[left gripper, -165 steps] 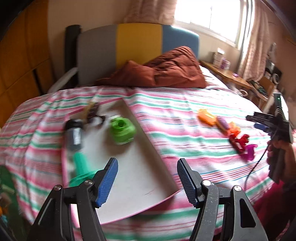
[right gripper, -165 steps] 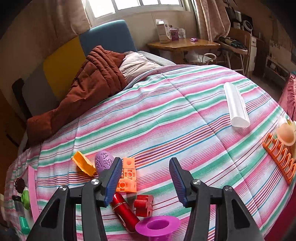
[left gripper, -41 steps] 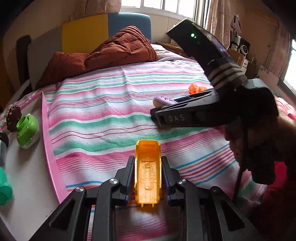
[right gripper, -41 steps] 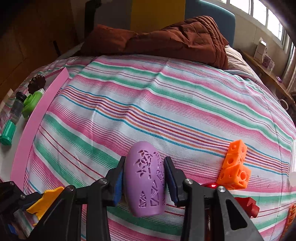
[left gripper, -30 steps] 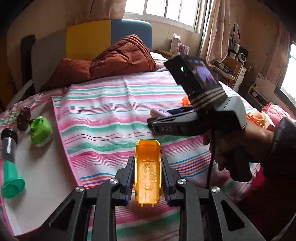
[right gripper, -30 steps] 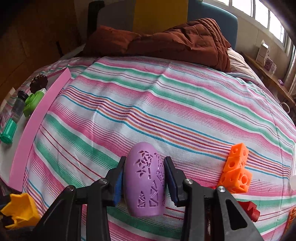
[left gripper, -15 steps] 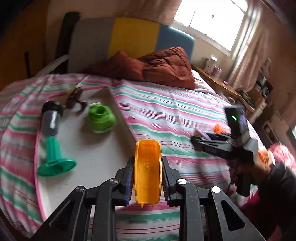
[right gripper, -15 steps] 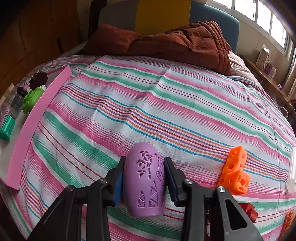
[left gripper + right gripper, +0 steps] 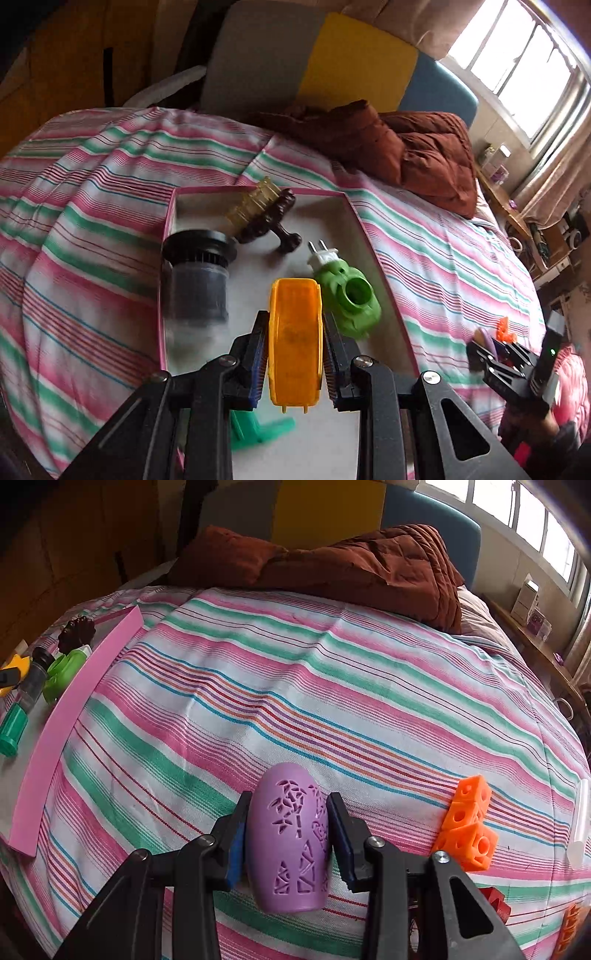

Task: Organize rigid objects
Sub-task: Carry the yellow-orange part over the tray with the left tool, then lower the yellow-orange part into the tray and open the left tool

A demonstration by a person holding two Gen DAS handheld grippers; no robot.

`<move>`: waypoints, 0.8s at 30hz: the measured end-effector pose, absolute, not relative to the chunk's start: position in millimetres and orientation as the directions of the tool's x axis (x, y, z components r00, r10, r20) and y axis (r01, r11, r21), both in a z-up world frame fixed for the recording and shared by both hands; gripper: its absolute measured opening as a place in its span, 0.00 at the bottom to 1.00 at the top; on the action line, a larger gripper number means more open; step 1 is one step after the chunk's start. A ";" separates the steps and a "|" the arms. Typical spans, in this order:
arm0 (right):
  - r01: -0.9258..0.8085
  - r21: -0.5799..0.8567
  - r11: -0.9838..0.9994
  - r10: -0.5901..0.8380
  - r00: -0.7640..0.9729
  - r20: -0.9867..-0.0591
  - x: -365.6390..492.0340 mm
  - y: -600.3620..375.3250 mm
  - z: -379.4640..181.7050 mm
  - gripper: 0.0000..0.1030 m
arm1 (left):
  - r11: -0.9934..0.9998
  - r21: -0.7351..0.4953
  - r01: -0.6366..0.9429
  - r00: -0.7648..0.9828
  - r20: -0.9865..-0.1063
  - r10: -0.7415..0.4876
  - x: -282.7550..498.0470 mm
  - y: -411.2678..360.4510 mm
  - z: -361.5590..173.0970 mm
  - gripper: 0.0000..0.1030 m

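Pink-rimmed tray (image 9: 352, 210) holds green plug (image 9: 347, 295), black-capped jar (image 9: 197, 273); left fingers (image 9: 258, 347) clamp orange piece (image 9: 294, 343), right fingers (image 9: 236, 845) purple shell (image 9: 290, 845).

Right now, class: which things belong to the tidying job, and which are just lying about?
Job:
orange shell in left gripper
purple egg in right gripper
pink tray
orange cubes

Lying about:
brown quilt
headboard
striped sheet

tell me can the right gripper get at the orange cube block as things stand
Probably not yet. The right gripper is shut on the purple egg-shaped shell, so its jaws are full. The orange cube block lies uncovered on the striped bedspread just beside it.
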State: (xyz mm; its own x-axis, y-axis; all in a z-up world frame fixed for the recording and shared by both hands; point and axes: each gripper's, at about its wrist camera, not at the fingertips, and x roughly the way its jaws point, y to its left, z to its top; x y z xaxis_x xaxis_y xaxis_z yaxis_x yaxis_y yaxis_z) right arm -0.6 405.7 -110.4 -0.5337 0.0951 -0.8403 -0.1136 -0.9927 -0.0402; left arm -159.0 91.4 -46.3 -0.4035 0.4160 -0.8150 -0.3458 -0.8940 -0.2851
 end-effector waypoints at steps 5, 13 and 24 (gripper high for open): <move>-0.111 -0.046 -0.993 0.098 -0.532 -0.841 -0.7 404.9 -110.2 0.38 | -0.903 -0.254 -0.346 -0.394 -0.834 0.385 -183.1 102.4 -51.8 0.26; -0.110 -0.048 -0.993 0.100 -0.531 -0.842 -0.4 405.4 -109.8 0.38 | -0.927 -0.154 -0.341 -0.390 -0.875 0.289 -214.5 117.9 -67.8 0.27; -0.111 -0.052 -0.992 0.103 -0.532 -0.840 0.2 404.8 -109.5 0.38 | -0.935 -0.120 -0.335 -0.474 -0.836 0.277 -188.9 102.8 -48.9 0.44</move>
